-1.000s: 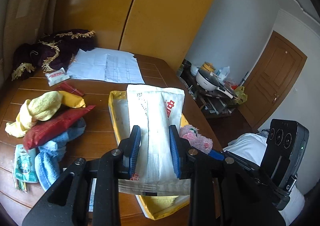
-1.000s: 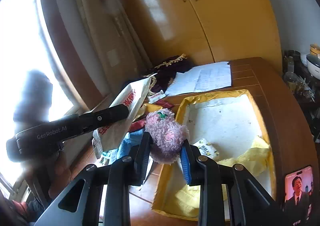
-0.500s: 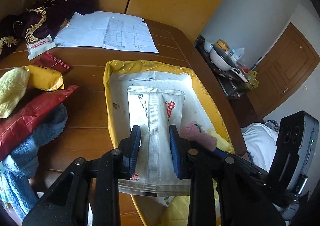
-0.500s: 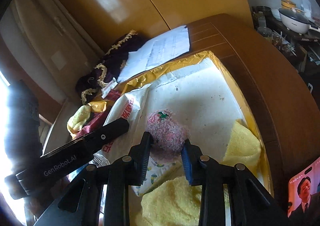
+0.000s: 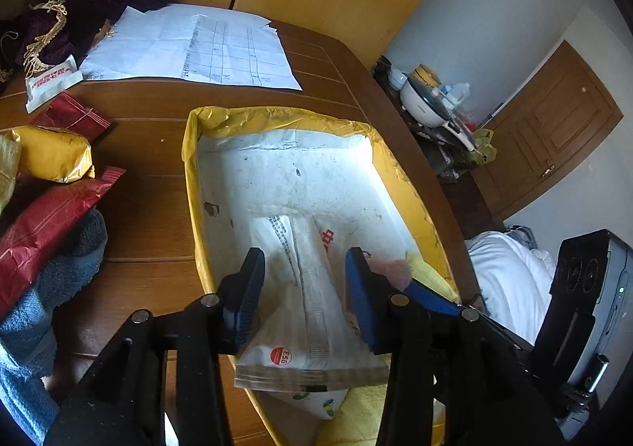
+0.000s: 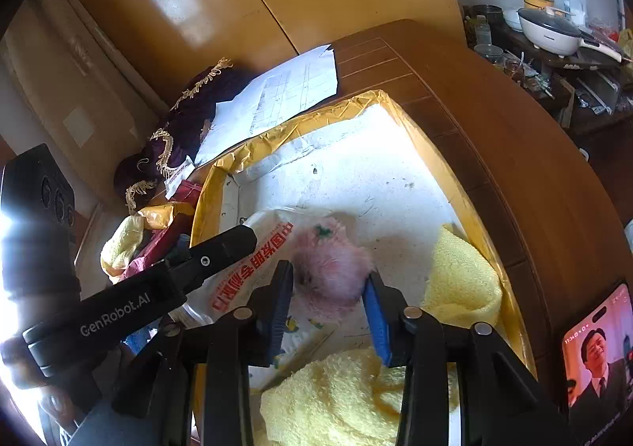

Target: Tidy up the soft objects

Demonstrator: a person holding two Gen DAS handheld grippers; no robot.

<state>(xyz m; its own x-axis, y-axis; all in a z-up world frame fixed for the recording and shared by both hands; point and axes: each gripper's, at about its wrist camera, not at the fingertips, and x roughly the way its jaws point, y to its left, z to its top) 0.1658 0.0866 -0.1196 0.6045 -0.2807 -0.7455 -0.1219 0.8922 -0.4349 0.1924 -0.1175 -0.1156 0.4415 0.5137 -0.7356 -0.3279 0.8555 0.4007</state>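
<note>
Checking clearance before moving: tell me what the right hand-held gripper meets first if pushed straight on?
Probably the pink fluffy toy between the opening jaws of the right hand-held gripper, then the box floor behind it.

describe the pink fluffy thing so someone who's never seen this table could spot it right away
Find the yellow-rimmed box with the white floor on the wooden table. Inside it, at the near end, the pink plush ball sits between the opening jaws of the right tool, beside a white packet with red print. It is the only pink, furry thing there; the yellow towels around it are flatter.

Gridded paper sheets (image 5: 190, 46) lie on the wooden table (image 5: 150, 216).
</note>
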